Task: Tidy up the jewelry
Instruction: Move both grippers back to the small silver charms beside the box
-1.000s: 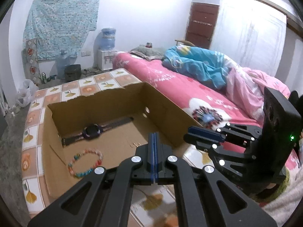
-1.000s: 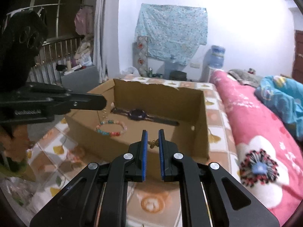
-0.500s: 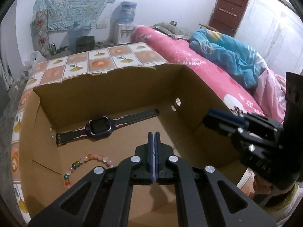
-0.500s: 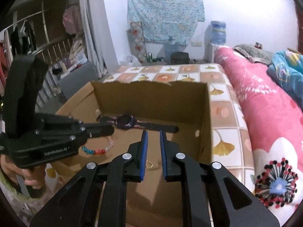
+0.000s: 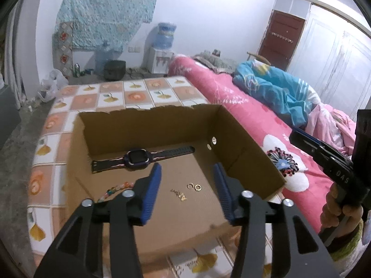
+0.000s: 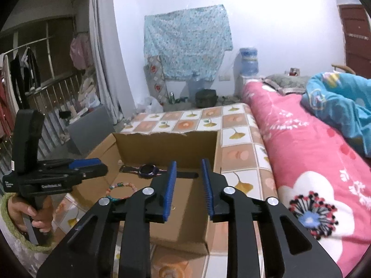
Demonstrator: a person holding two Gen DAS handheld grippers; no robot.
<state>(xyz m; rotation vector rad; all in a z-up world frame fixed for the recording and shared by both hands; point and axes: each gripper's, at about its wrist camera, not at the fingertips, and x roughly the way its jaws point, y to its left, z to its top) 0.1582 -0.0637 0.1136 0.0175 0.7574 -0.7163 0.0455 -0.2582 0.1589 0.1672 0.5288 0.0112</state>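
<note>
Both grippers have drawn back from the cardboard box [image 5: 245, 153]; left gripper [image 5: 186, 176] and right gripper [image 6: 188, 173] jaws opening, empty. Earrings [image 5: 194, 186], watch [image 5: 139, 158], bead bracelet [image 6: 120, 188] lie inside the box.

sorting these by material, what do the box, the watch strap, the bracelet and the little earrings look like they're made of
Box: plain brown cardboard, matte, with a torn upper edge.
Watch strap: dark and dull with punched holes, probably rubber or silicone.
Bracelet: multicoloured glossy beads, glass or plastic; cannot tell which.
Earrings: small shiny gold-coloured hoops, apparently metal; real gold or plated is not visible.
</note>
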